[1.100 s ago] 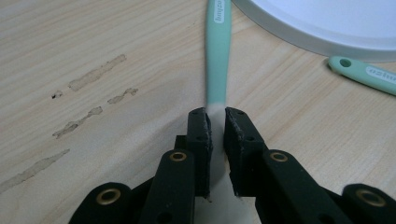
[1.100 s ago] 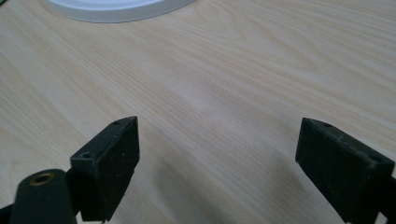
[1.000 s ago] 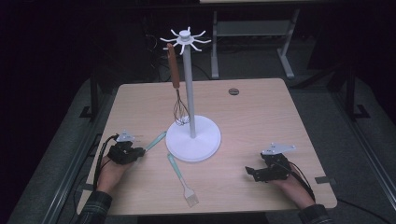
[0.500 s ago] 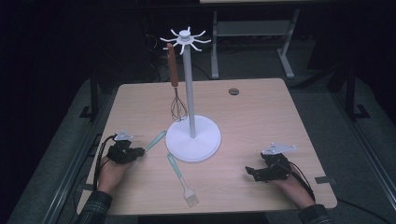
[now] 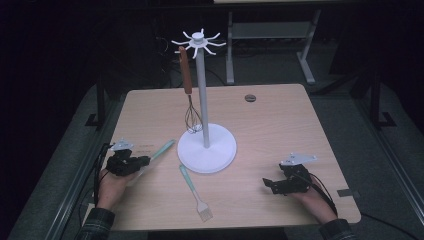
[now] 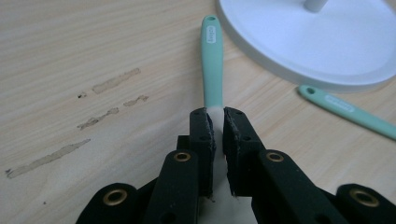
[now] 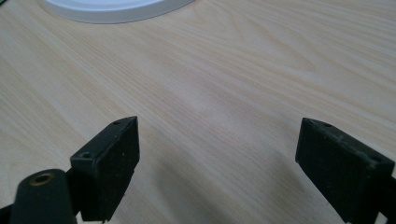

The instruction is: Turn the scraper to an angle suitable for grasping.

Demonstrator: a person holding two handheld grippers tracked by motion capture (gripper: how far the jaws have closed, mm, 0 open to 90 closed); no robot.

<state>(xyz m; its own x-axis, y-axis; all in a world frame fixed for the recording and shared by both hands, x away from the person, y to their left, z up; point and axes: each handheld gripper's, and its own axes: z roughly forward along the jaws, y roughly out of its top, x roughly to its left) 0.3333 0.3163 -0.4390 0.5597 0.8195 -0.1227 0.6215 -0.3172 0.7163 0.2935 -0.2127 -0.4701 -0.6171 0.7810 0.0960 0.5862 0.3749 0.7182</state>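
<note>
My left gripper (image 5: 144, 160) lies on the table at the left, shut on the pale neck of a teal-handled spatula (image 5: 162, 148). In the left gripper view the jaws (image 6: 218, 116) pinch that whitish neck and the teal handle (image 6: 212, 65) runs straight ahead toward the white stand base (image 6: 317, 42). A teal-handled pastry brush (image 5: 192, 186) lies flat in front of the stand base (image 5: 207, 147). My right gripper (image 5: 270, 184) rests on the table at the right, open, with bare wood between its fingers (image 7: 217, 154).
A white utensil stand with a tall pole (image 5: 202, 100) and a hooked crown (image 5: 198, 40) stands mid-table. A whisk with a brown handle (image 5: 186, 75) hangs from it. A small dark disc (image 5: 250, 98) sits at the far edge. The floor around the table is dark.
</note>
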